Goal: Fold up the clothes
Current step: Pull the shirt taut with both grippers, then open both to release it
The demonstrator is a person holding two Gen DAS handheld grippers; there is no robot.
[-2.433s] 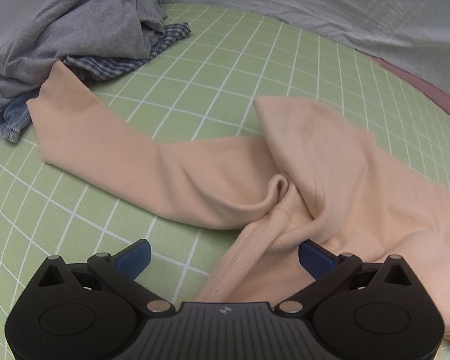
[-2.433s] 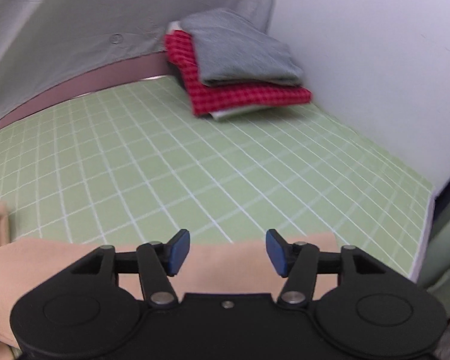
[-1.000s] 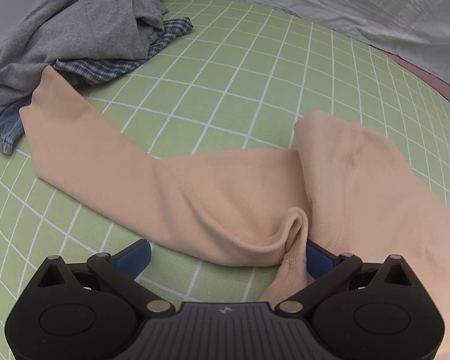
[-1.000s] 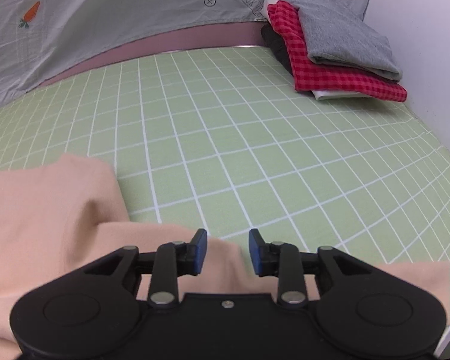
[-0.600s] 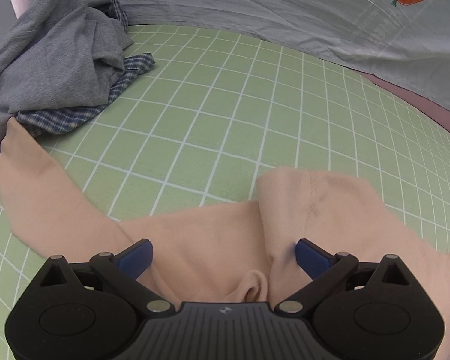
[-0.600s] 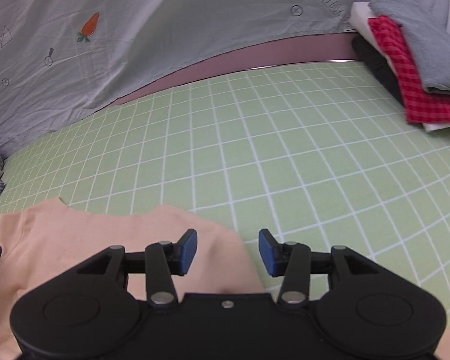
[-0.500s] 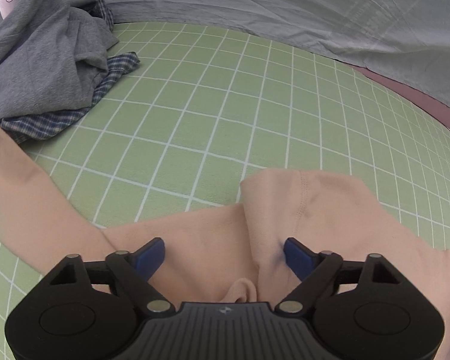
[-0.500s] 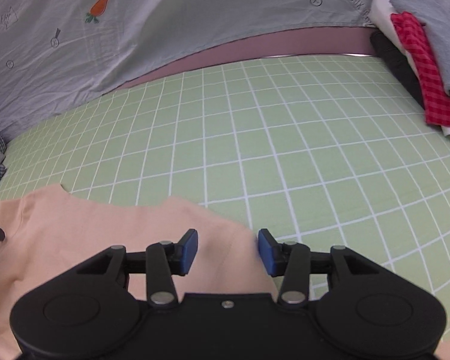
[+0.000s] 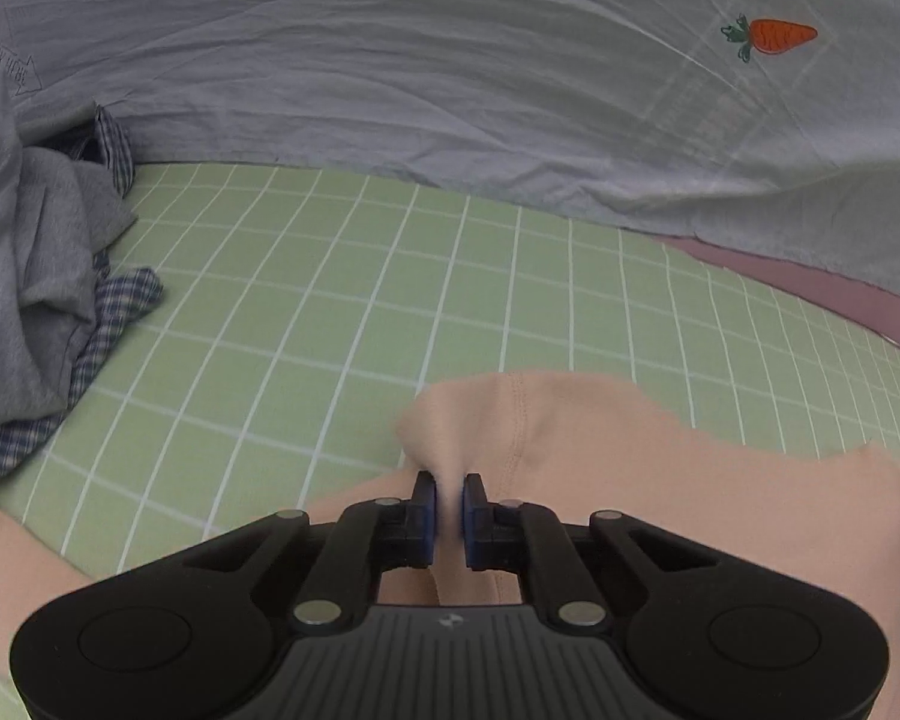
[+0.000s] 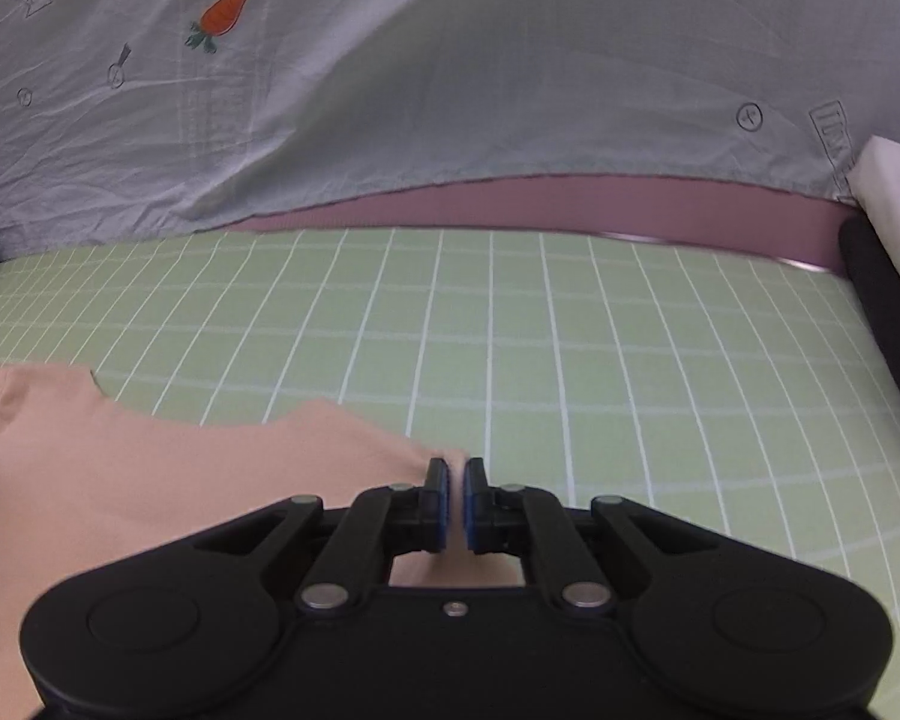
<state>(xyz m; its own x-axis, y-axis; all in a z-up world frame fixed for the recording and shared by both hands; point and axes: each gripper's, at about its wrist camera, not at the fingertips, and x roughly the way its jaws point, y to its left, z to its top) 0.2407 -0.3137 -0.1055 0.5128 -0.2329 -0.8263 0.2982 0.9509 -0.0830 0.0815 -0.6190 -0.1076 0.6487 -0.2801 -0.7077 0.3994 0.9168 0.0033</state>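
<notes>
**Both sets of fingers pinched on the peach garment**

The left gripper (image 9: 448, 510) has its blue-padded fingers (image 9: 426, 513) closing on a raised fold of the peach garment (image 9: 600, 468), with the cloth squeezed in the narrow gap between them. Ahead of these fingers the fold bulges up into a rounded hump with a stitched seam running over it; to their right the garment spreads flat across the green gridded mat (image 9: 342, 300), and more peach cloth trails off below and to their left. Well off to the left of the fingers lies a heap of unfolded clothes: a grey garment (image 9: 24, 276) on top of a blue checked shirt (image 9: 108, 324).

The right gripper (image 10: 456, 504) is clamped tight on a corner of the same peach garment (image 10: 150, 468), its fingers (image 10: 438, 501) nearly touching with only a thin ridge of cloth between the pads. From there the garment stretches away to the left of the fingers, lying on the mat (image 10: 510, 330), its far edge notched. Ahead and to the right of the fingers the mat is bare grid. At the far right edge sits a stack of clothes (image 10: 888, 222), only partly in view.

A grey sheet printed with carrots (image 10: 390, 90) hangs behind the mat in both views, above a mauve strip (image 10: 570, 204).
</notes>
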